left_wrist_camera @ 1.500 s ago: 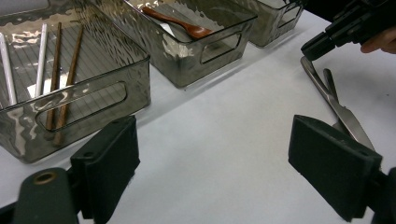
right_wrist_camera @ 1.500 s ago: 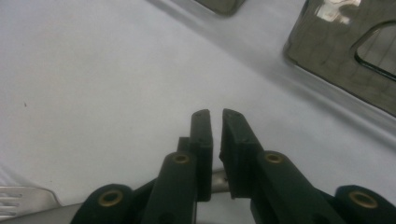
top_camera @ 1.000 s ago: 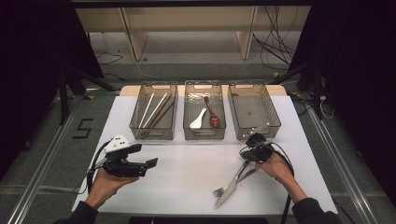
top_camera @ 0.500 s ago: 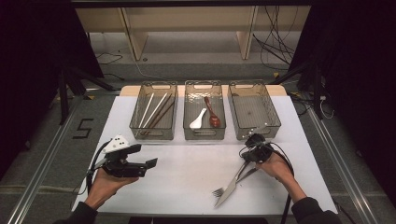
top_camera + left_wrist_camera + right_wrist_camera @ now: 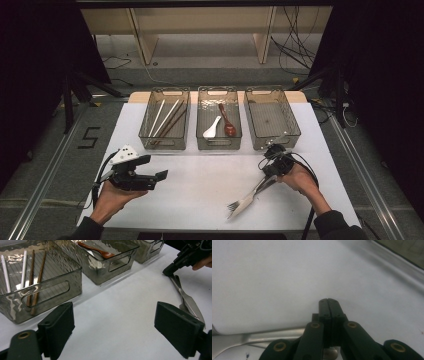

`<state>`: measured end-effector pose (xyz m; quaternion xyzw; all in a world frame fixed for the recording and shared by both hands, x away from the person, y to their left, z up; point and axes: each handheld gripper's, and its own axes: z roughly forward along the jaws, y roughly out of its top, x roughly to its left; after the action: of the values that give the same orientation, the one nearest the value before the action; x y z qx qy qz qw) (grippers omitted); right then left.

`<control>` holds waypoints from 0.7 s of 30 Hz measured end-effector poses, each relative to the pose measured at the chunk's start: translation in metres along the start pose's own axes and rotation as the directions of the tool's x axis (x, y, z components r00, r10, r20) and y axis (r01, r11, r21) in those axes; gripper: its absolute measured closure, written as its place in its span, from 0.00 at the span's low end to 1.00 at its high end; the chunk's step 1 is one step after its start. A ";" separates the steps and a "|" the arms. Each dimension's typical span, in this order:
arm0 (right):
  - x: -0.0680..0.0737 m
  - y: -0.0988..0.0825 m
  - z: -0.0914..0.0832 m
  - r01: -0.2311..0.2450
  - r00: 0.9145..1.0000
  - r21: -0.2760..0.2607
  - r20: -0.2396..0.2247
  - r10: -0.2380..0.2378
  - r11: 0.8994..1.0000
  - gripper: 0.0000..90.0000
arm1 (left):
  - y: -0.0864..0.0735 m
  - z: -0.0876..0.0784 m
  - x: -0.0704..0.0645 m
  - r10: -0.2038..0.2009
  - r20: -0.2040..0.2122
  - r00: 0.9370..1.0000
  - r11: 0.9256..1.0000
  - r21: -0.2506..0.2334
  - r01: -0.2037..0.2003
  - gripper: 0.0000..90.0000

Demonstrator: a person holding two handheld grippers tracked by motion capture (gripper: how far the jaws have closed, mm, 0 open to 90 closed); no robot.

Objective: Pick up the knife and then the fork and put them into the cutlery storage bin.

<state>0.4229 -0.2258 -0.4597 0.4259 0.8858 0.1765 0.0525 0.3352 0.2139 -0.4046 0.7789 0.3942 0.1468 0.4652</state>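
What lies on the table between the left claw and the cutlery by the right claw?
Nothing: in the high view, the white table is bare between the left claw and the metal cutlery. The left gripper view shows the same.

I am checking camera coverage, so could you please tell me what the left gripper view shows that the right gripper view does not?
Left gripper view: the open left gripper, clear bins holding chopsticks and a wooden spoon, and the right gripper above the metal cutlery. Right gripper view: the right gripper's shut jaws close up. Shared: the white table and the cutlery's metal handles.
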 end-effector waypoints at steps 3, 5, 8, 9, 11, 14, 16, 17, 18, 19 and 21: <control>0.001 -0.003 -0.002 -0.002 1.000 0.011 -0.004 0.002 1.000 1.00 | 0.000 -0.001 0.000 0.000 -0.003 1.000 1.000 -0.003 0.000 0.17; 0.001 -0.005 -0.003 0.000 1.000 0.017 -0.002 0.000 1.000 1.00 | 0.000 -0.002 -0.001 0.005 -0.001 1.000 1.000 0.000 -0.005 0.17; 0.002 -0.010 -0.005 0.000 1.000 0.030 -0.008 0.000 1.000 1.00 | 0.000 -0.002 -0.001 0.006 0.001 1.000 1.000 0.002 -0.006 0.17; 0.002 -0.012 -0.006 0.001 1.000 0.036 -0.009 -0.001 0.999 1.00 | -0.001 -0.002 -0.001 0.007 0.000 1.000 1.000 0.003 -0.007 0.17; 0.003 -0.017 -0.008 -0.008 1.000 0.035 -0.013 0.008 0.999 1.00 | -0.001 -0.003 -0.001 0.005 0.000 1.000 1.000 0.000 -0.005 0.17; 0.003 -0.023 -0.011 -0.010 1.000 0.043 -0.015 0.010 0.999 1.00 | 0.000 -0.002 -0.001 0.007 0.000 1.000 1.000 0.001 -0.007 0.17; 0.003 -0.027 -0.012 -0.016 1.000 0.040 -0.017 0.017 0.999 1.00 | 0.000 -0.002 -0.001 0.008 0.001 1.000 1.000 0.002 -0.008 0.17; 0.004 -0.028 -0.013 -0.021 1.000 0.046 -0.019 0.022 0.999 1.00 | 0.000 -0.002 -0.001 0.007 0.001 1.000 1.000 0.000 -0.007 0.17; 0.004 -0.031 -0.013 -0.024 0.999 0.045 -0.023 0.025 0.999 1.00 | 0.000 -0.002 -0.001 0.008 0.001 1.000 1.000 0.000 -0.008 0.17; 0.004 -0.033 -0.014 -0.029 0.999 0.045 -0.023 0.030 0.999 1.00 | 0.000 -0.002 -0.001 0.008 0.001 1.000 1.000 0.000 -0.008 0.17; 0.006 -0.037 -0.016 -0.032 0.999 0.052 -0.026 0.033 0.998 1.00 | 0.000 -0.002 -0.001 0.010 0.000 1.000 1.000 0.002 -0.010 0.17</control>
<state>0.3878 -0.2474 -0.4576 0.4391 0.8837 0.1601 0.0270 0.3332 0.2143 -0.4035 0.7813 0.3904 0.1486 0.4637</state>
